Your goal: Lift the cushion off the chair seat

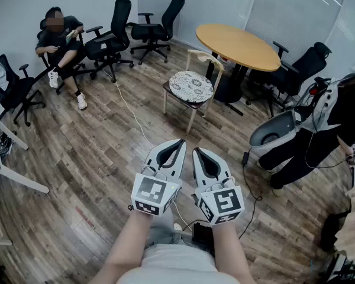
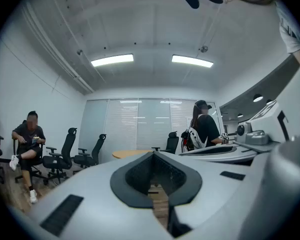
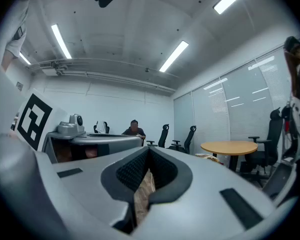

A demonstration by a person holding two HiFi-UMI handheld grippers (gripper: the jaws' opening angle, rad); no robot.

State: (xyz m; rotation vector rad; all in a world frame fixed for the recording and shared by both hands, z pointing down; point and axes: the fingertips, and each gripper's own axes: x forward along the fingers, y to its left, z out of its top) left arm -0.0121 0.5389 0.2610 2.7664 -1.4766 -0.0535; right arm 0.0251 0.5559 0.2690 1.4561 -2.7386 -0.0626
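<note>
A round, pale lace-patterned cushion lies on the seat of a light wooden chair in the middle of the room, in the head view. Both grippers are held side by side well short of the chair, low in that view and pointing level toward it. My left gripper has its jaws together with nothing between them. My right gripper looks the same, tips meeting and empty. Neither touches the cushion.
A round wooden table stands just behind the chair. Black office chairs line the back wall, where a person sits. Another person stands at the right by a grey tub. A white cable runs across the wood floor.
</note>
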